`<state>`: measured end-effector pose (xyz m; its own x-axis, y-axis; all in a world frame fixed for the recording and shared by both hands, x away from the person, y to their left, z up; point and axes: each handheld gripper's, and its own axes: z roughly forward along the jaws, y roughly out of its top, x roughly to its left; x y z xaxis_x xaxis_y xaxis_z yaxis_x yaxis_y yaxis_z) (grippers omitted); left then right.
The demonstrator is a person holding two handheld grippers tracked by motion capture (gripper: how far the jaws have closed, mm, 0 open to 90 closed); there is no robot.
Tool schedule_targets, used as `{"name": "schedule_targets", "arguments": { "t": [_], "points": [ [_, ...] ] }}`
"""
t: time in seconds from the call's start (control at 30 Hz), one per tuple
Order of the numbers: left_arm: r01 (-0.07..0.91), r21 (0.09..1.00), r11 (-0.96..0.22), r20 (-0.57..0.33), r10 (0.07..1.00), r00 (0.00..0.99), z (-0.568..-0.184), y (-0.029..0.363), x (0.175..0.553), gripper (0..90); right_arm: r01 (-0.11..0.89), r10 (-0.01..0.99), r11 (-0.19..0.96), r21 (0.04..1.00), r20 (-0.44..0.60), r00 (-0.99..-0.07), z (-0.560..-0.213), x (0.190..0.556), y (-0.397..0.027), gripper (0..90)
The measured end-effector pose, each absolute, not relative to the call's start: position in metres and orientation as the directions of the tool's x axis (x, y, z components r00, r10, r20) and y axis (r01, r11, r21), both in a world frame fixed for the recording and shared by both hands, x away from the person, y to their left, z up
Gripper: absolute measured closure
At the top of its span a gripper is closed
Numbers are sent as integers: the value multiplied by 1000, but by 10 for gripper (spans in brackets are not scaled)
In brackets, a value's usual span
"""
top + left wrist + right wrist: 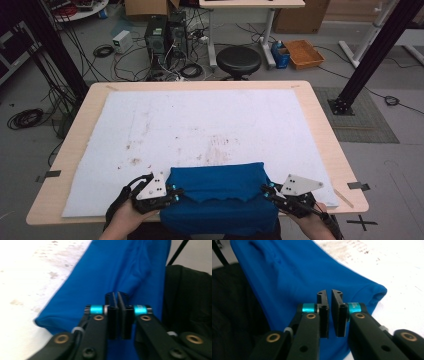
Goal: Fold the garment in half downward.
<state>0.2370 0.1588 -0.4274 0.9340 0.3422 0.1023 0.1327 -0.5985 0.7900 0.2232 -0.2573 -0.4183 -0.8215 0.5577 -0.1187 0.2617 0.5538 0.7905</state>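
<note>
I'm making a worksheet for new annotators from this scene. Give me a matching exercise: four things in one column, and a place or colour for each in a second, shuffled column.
Things:
1. blue cloth
2. white mat
3. black stool
4. orange tray

Places or colours:
A. on the floor right of the stool
B. folded at the table's near edge, between the two grippers
C. beyond the table's far edge
D. stained, covering most of the tabletop

Pairs: 1-B, 2-D, 3-C, 4-A

Grey floor — tangled cables [102,51], a black stool [238,60], computer towers [166,34] behind.
</note>
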Motion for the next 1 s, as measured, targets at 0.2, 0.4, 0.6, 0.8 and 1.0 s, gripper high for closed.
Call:
{"name": "schedule_targets", "arguments": {
  "t": [0.2, 0.4, 0.6, 0.8, 1.0],
  "points": [
    [189, 826, -531, 88, 453, 887, -419, 165, 247, 662, 274, 640, 478, 834, -117, -759, -404, 233, -266, 708],
    [377, 831, -409, -45, 626, 779, -421, 169, 292, 588, 430, 789, 325, 842, 9, -614, -403, 285, -262, 564],
    [563, 748, -351, -176, 713, 678, -440, 175, 322, 572, 600, 833, 251, 760, 146, -533, -425, 322, -252, 500],
    [593, 730, -340, -199, 724, 661, -446, 177, 318, 614, 683, 819, 277, 676, 206, -536, -443, 328, -251, 600],
    [558, 736, -384, -174, 689, 703, -444, 171, 308, 822, 635, 783, 331, 698, 173, -598, -442, 320, -252, 832]
  ]
}}
